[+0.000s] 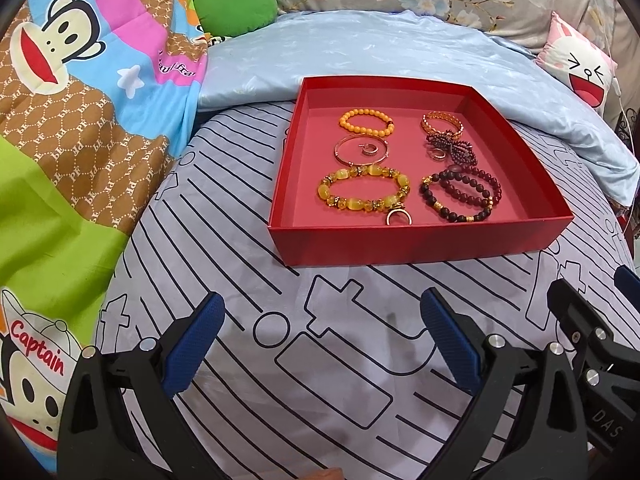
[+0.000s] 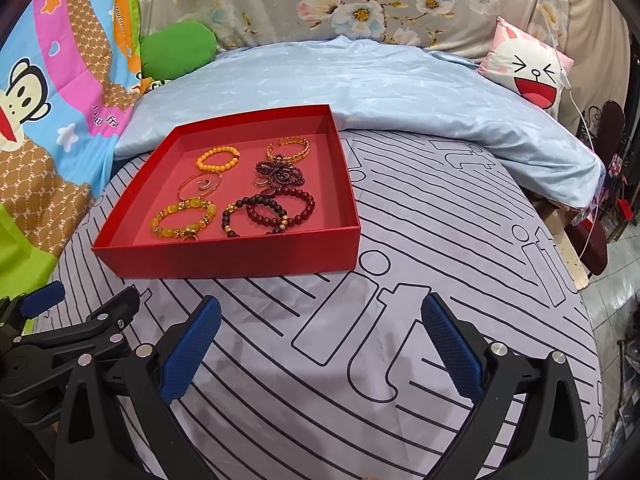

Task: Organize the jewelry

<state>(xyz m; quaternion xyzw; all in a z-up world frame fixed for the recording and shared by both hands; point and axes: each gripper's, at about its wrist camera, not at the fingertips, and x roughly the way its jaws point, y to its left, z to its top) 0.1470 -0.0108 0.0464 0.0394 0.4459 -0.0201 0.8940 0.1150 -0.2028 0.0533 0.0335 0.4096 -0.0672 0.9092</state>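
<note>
A shallow red box (image 1: 416,240) (image 2: 240,256) sits on the striped bedsheet and holds several bracelets: an orange bead one (image 1: 366,122), a thin gold bangle (image 1: 362,150) around a small ring, a yellow stone one (image 1: 362,194), a gold cuff (image 1: 442,122), a dark red beaded flower piece (image 1: 450,146) and dark bead bracelets (image 1: 460,194) (image 2: 268,212). My left gripper (image 1: 322,342) is open and empty, in front of the box. My right gripper (image 2: 320,344) is open and empty, in front of the box and to its right.
A folded light blue quilt (image 1: 400,56) lies behind the box. A cartoon monkey blanket (image 1: 80,120) is on the left, with a green cushion (image 1: 234,10) and a pink smiley pillow (image 2: 528,68) behind. The bed's edge drops off at the right (image 2: 580,280).
</note>
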